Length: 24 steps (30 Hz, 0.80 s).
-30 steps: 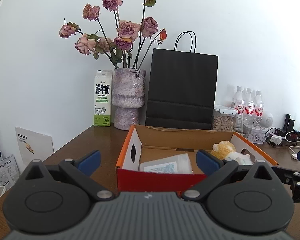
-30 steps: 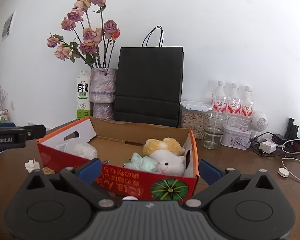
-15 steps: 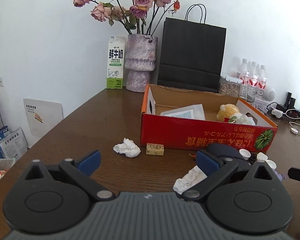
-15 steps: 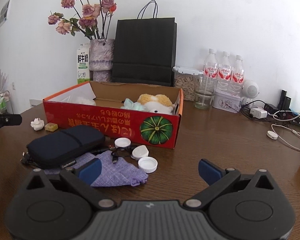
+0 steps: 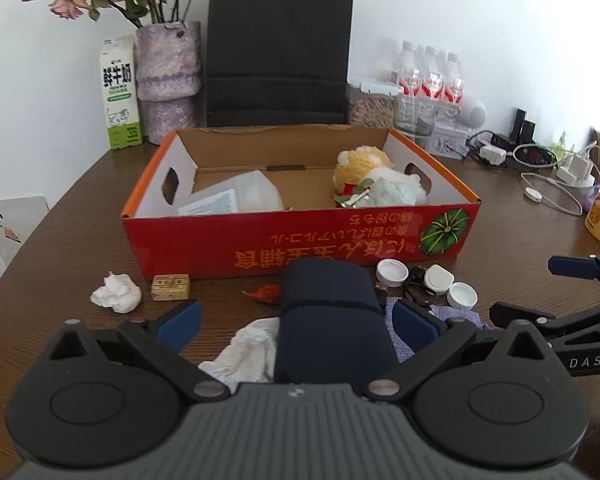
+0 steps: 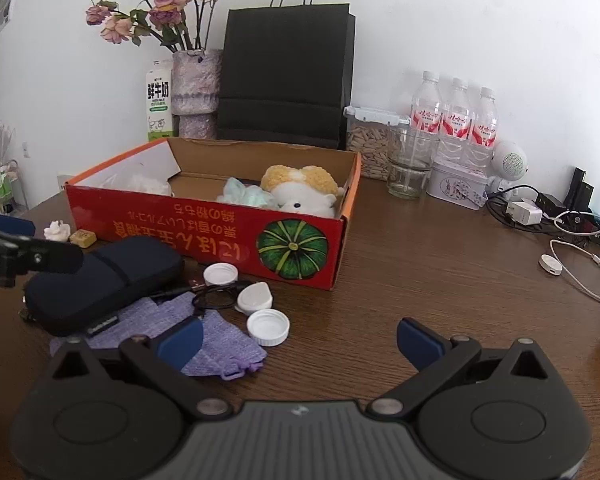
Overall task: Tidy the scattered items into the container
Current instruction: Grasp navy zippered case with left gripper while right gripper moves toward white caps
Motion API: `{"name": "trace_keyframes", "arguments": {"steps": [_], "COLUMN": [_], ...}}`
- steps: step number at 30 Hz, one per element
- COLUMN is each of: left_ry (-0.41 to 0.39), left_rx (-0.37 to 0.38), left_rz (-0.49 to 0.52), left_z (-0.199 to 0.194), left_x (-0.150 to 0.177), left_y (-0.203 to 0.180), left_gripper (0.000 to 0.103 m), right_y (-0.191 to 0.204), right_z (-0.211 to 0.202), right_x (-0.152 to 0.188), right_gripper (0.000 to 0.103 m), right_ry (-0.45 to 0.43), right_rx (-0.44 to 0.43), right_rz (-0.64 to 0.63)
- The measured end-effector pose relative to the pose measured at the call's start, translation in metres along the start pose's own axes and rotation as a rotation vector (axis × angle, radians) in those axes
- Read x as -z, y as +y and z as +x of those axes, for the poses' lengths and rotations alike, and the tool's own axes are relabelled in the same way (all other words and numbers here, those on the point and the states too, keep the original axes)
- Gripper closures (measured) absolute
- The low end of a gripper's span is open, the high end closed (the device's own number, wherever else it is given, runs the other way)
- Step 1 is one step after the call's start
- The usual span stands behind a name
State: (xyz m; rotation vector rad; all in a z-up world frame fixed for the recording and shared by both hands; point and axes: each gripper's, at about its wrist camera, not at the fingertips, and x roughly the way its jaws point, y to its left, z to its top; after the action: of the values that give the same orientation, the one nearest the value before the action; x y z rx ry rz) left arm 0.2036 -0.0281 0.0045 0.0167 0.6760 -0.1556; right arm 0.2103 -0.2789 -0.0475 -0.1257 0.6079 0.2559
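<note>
- Both grippers were spread wide: our left gripper (image 5: 296, 322) hung over the dark pouch (image 5: 330, 320), its blue pads on either side of the pouch and apart from it, pinching nothing; we could not tell whether it touched the pouch's top.
- Our right gripper (image 6: 300, 338) was just as wide and held nothing, its left pad (image 6: 182, 342) over the purple cloth bag (image 6: 204, 336), its right pad over bare table (image 6: 440, 280).
- We counted one red box (image 5: 300, 240) standing open on the table, with one plush toy (image 5: 366, 166), one pale green fluffy thing (image 5: 394, 194) and one clear packet (image 5: 236, 198) inside.
- Three white caps (image 6: 220, 274) lay in front of the box, near a black cable (image 6: 214, 296).
- Two crumpled tissues were out on the table: one (image 5: 116, 293) near the box's left corner, one (image 5: 252, 354) touching the pouch's left side.
- One small tan block (image 5: 171, 287) sat just beside the first tissue, and one red scrap (image 5: 266, 293) lay against the pouch.
- At the back we saw three bottles (image 6: 454, 120), one milk carton (image 6: 158, 102), one vase (image 6: 196, 92) of roses, one black bag (image 6: 286, 76), one jar (image 6: 374, 140), one glass (image 6: 408, 168) and one tin (image 6: 456, 188).
</note>
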Motion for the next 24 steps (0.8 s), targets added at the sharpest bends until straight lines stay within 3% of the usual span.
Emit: {"name": "trace_keyframes", "arguments": {"steps": [3, 10, 13, 15, 24], "left_ry": [0.076, 0.206, 0.266, 0.307, 0.323], "left_rx": [0.004, -0.063, -0.072, -0.068, -0.037], "left_rz": [0.019, 0.088, 0.087, 0.081, 0.056], "left_z": [0.020, 0.049, 0.059, 0.066, 0.066], "left_x": [-0.009, -0.024, -0.024, -0.023, -0.023], "left_y": [-0.012, -0.029, -0.031, -0.031, -0.026], "left_gripper": [0.000, 0.002, 0.011, 0.026, 0.035], "right_y": [-0.009, -0.017, -0.021, -0.026, -0.033], "right_z": [0.007, 0.020, 0.028, 0.032, 0.037], "right_x": [-0.005, -0.016, -0.017, -0.015, -0.003], "right_gripper": [0.000, 0.000, 0.000, 0.000, 0.000], "right_ry": [0.026, 0.048, 0.048, 0.051, 0.072], "right_rx": [-0.018, -0.032, -0.046, -0.064, -0.095], "right_rz": [0.001, -0.045, -0.022, 0.003, 0.038]}}
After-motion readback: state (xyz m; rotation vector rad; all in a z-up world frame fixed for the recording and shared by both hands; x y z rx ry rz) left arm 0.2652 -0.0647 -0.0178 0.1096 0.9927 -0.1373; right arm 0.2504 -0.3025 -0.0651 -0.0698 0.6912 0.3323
